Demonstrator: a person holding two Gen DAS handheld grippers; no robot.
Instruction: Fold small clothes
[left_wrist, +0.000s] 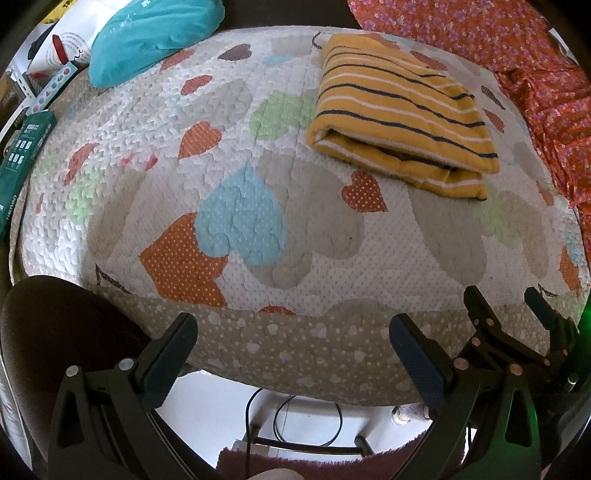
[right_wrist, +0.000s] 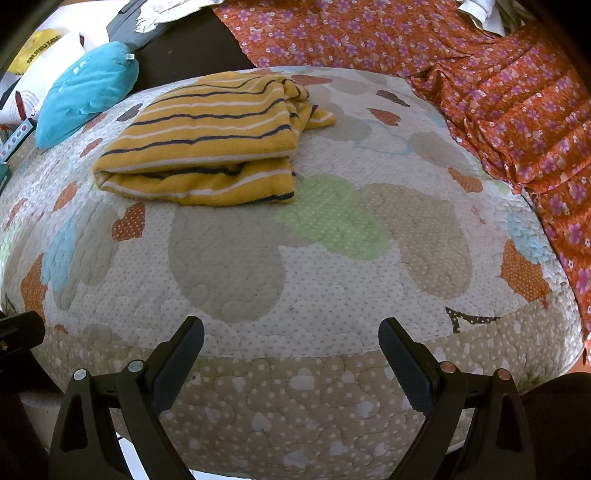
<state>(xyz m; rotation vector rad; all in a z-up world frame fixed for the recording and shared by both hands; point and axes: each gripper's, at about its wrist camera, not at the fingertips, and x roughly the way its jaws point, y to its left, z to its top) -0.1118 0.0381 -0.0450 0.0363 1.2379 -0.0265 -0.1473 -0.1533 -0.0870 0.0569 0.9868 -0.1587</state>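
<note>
A small yellow garment with navy and white stripes (left_wrist: 399, 114) lies folded into a thick rectangle on the heart-patterned quilt (left_wrist: 240, 206), far right in the left wrist view. In the right wrist view the garment (right_wrist: 210, 144) lies far left, a loose bit sticking out at its back right. My left gripper (left_wrist: 295, 345) is open and empty at the quilt's near edge. My right gripper (right_wrist: 291, 349) is open and empty, also at the near edge, and shows in the left wrist view (left_wrist: 509, 310) at the lower right.
A teal cushion (left_wrist: 147, 37) lies at the far left of the quilt, with boxes and bags (left_wrist: 22, 147) beyond it. An orange floral cloth (right_wrist: 480, 81) lies along the back and right side. Cables and a dark red rug (left_wrist: 295, 458) lie on the floor below the near edge.
</note>
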